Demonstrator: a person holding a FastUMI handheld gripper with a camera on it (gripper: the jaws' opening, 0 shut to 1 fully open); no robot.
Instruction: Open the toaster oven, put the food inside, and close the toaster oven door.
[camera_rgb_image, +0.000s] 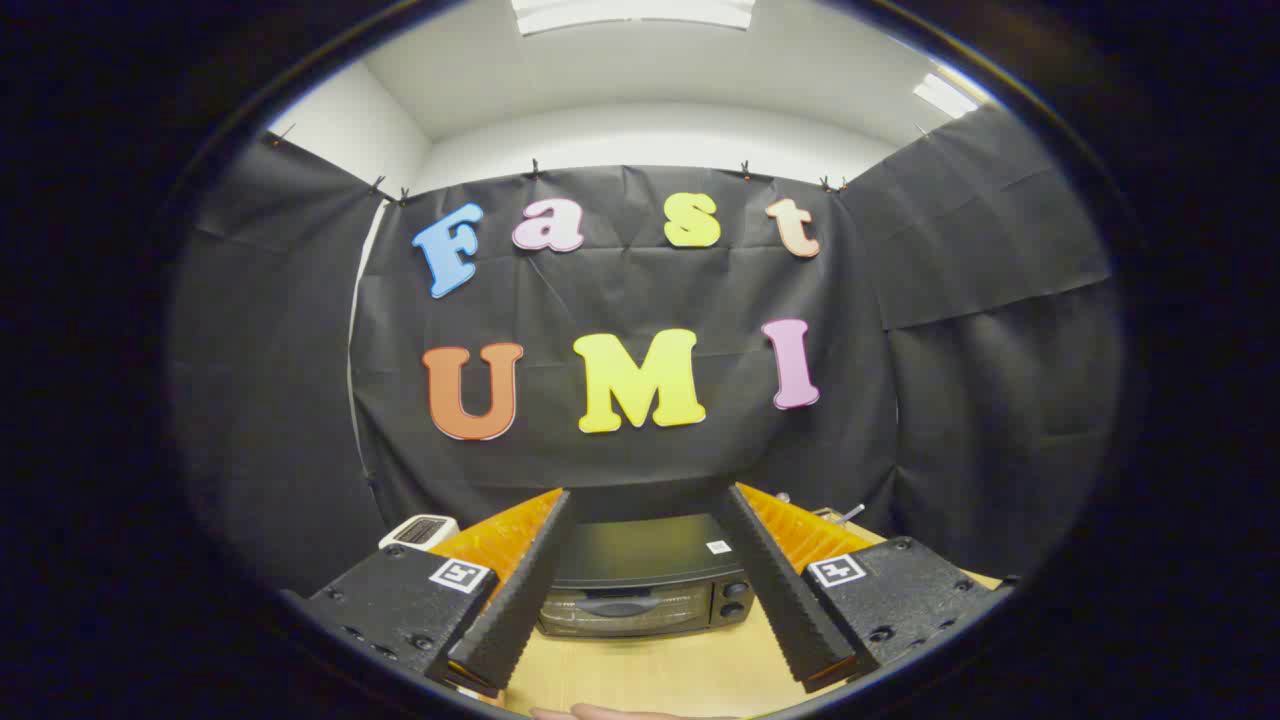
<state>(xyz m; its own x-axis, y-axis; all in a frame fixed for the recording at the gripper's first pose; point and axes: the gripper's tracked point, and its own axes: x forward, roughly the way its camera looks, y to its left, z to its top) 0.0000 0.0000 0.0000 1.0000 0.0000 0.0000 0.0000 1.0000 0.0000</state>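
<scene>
The bench (660, 675), pale wood, carried the toaster oven (645, 580), a dark boxy appliance that sat well beyond the fingertips and showed in the gap between the two fingers, its door shut and facing the camera. To one side of it a small white device (420, 530) rested near the booth wall, and on the other side some metal items (845, 515) poked up behind a finger (too small to name). The gripper (645, 520) hung above the bench with its ribbed black fingers (520, 590) spread wide apart and nothing between them, so the door was not yet touched. No food could be made out. By my judgement the oven would handle as a heavy, rigid thing that stays put, while its door would swing down on a bottom hinge with some spring resistance; the place to take hold was the horizontal door handle (615, 605) across the top of the glass front, a stiff bar and likely smooth, so a firm pinch from above seemed wise. Two round knobs (737, 598) stood beside the door and were best left alone. At the nearest bench edge a bit of a hand (600, 712) showed.
</scene>
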